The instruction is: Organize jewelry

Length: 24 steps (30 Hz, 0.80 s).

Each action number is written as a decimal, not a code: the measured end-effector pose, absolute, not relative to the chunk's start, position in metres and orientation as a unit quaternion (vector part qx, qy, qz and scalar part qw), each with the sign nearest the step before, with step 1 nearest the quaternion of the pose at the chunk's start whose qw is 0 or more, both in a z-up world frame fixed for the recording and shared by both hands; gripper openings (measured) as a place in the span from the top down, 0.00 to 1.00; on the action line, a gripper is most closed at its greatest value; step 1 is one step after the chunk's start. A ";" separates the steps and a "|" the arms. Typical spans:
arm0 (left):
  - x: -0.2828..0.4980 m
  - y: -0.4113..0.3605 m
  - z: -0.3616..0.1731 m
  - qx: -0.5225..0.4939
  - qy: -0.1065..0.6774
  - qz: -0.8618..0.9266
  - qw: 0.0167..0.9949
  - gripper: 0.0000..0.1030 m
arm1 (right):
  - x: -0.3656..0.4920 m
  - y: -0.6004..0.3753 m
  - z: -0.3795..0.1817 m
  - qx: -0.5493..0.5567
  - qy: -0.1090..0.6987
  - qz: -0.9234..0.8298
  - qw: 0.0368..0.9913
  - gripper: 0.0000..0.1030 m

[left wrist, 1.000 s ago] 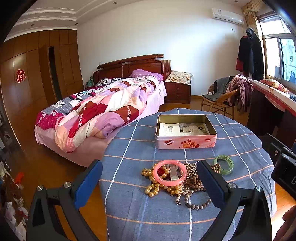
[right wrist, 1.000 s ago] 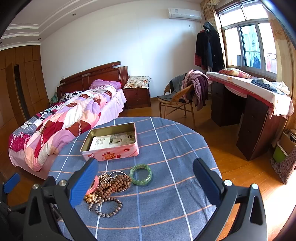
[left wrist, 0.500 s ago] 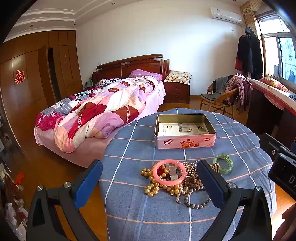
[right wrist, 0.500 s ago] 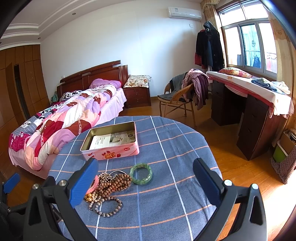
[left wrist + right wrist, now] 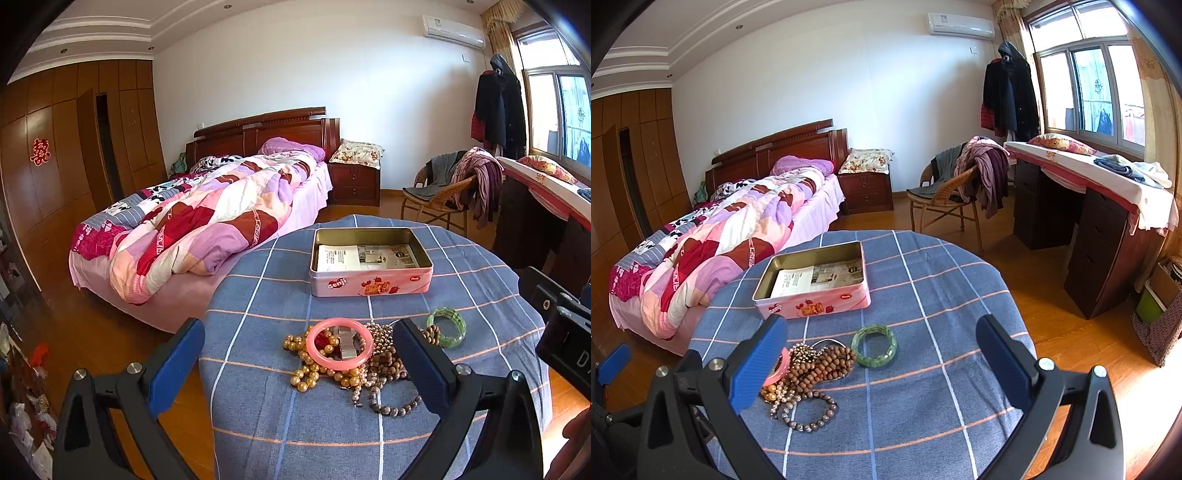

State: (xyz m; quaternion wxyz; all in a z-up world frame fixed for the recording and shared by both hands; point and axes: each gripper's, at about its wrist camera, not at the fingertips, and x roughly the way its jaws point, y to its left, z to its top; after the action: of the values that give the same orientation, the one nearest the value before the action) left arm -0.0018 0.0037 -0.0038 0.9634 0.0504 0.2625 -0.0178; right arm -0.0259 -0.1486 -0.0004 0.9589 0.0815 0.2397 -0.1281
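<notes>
Bangle between left hand-held gripper fingers

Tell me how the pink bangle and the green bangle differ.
The pink bangle is smooth and opaque; the green bangle is translucent and looks segmented. The pink one lies on top of the tangled bead pile; the green one lies on the blue checked cloth at the pile's edge. Both lie flat, outside the tin.

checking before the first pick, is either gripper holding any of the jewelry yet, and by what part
Nothing is held. The left gripper and right gripper both have jaws wide open above the jewelry pile.
</notes>
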 end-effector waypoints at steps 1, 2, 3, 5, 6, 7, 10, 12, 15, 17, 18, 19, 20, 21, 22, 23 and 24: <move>-0.002 0.004 -0.004 0.050 0.262 -0.018 0.963 0.02 | -0.025 -0.148 -0.001 0.082 0.240 -0.128 0.959 0.00; -0.002 0.004 -0.004 0.050 0.262 -0.018 0.964 0.02 | -0.025 -0.147 -0.001 0.082 0.240 -0.128 0.959 0.00; -0.002 0.004 -0.004 0.050 0.262 -0.018 0.964 0.02 | -0.025 -0.147 -0.001 0.082 0.240 -0.128 0.959 0.00; -0.001 0.004 -0.004 0.050 0.262 -0.018 0.964 0.02 | -0.025 -0.147 -0.001 0.082 0.241 -0.128 0.959 0.00; -0.002 0.004 -0.004 0.050 0.262 -0.019 0.964 0.02 | -0.025 -0.148 -0.001 0.082 0.240 -0.128 0.959 0.00; -0.002 0.004 -0.004 0.050 0.262 -0.019 0.963 0.02 | -0.025 -0.147 -0.001 0.082 0.240 -0.128 0.959 0.00; -0.001 0.004 -0.004 0.050 0.262 -0.018 0.964 0.01 | -0.025 -0.148 0.000 0.082 0.241 -0.128 0.959 0.00; -0.001 0.004 -0.004 0.049 0.263 -0.019 0.963 0.02 | -0.025 -0.148 0.000 0.082 0.241 -0.128 0.959 0.00; -0.002 0.004 -0.004 0.049 0.263 -0.019 0.963 0.01 | -0.025 -0.148 0.000 0.082 0.241 -0.128 0.958 0.00; -0.002 0.004 -0.004 0.050 0.263 -0.019 0.963 0.02 | -0.025 -0.148 0.000 0.082 0.242 -0.128 0.958 0.00; -0.002 0.004 -0.004 0.050 0.263 -0.019 0.963 0.02 | -0.025 -0.148 0.000 0.082 0.242 -0.128 0.958 0.00; -0.002 0.004 -0.004 0.050 0.263 -0.019 0.963 0.02 | -0.025 -0.147 -0.001 0.082 0.242 -0.128 0.958 0.00; -0.002 0.005 -0.004 0.050 0.263 -0.019 0.963 0.02 | -0.025 -0.147 -0.001 0.082 0.242 -0.128 0.958 0.00; -0.002 0.004 -0.004 0.049 0.264 -0.018 0.963 0.02 | -0.025 -0.148 -0.001 0.083 0.242 -0.128 0.958 0.00; -0.001 0.005 -0.005 0.049 0.265 -0.018 0.963 0.02 | -0.025 -0.148 -0.001 0.083 0.242 -0.128 0.958 0.00; -0.001 0.005 -0.006 0.049 0.266 -0.019 0.962 0.02 | -0.025 -0.148 -0.001 0.083 0.243 -0.128 0.958 0.00; 0.000 0.005 -0.006 0.048 0.268 -0.019 0.962 0.02 | -0.025 -0.147 -0.001 0.083 0.244 -0.128 0.958 0.00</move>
State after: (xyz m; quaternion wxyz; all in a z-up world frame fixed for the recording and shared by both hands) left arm 0.0001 0.0050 -0.0061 0.9620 0.0482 0.2680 -0.0185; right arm -0.0250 -0.1472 -0.0014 0.9577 0.0835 0.2438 -0.1285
